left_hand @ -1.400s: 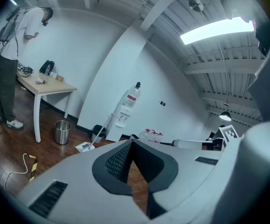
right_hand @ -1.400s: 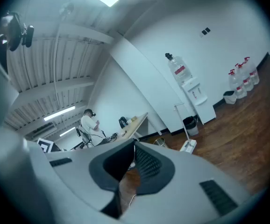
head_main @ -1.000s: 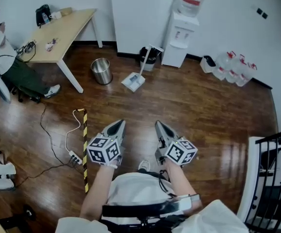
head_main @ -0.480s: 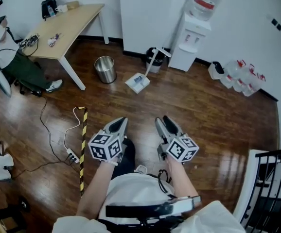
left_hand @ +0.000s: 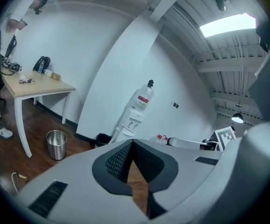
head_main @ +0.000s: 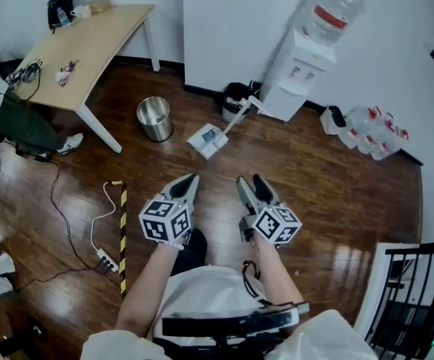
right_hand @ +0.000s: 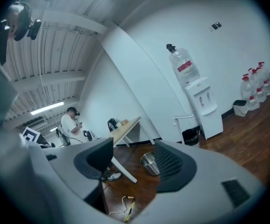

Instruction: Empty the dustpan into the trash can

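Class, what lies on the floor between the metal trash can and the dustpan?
Nothing: the head view shows bare wood floor between metal trash can and dustpan.

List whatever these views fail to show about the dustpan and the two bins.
Dustpan: too small in the head view to tell if it holds debris; the left gripper and right gripper block the pan in their own views.
Steel trash can: contents too small to read in any view.
Black bin: the dustpan's handle crosses it in the head view; its inside is unseen.

Silver trash can (head_main: 155, 118), white dustpan (head_main: 207, 140), dark brown wooden floor (head_main: 314, 171), yellow-and-black striped strip (head_main: 121, 238).
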`<act>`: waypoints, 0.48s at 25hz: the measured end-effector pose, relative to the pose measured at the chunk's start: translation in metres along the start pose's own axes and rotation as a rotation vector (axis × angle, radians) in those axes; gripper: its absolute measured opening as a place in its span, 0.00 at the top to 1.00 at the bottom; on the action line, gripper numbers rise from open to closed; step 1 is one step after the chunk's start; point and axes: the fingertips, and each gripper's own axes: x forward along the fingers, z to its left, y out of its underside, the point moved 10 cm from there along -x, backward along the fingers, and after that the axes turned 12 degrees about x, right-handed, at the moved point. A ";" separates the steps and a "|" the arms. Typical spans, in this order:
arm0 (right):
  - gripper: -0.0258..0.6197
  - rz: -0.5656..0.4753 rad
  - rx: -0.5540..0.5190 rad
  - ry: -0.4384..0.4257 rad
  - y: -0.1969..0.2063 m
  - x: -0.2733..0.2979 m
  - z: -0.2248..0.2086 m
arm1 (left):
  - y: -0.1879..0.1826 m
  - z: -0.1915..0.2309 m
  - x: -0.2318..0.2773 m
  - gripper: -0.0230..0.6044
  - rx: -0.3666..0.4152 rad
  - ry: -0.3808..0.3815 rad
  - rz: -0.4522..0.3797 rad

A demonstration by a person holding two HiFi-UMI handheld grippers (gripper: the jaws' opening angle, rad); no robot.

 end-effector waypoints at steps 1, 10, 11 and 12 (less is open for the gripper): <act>0.48 -0.003 -0.005 0.017 -0.005 0.016 0.000 | -0.008 0.012 0.010 0.98 0.003 0.004 0.002; 0.48 -0.030 -0.019 0.140 -0.038 0.134 -0.017 | -0.057 0.090 0.095 0.98 0.035 0.063 0.065; 0.48 -0.033 -0.021 0.151 -0.039 0.141 -0.020 | -0.059 0.094 0.102 0.98 0.035 0.068 0.067; 0.48 -0.032 -0.021 0.161 -0.040 0.147 -0.023 | -0.059 0.098 0.109 0.98 0.034 0.071 0.069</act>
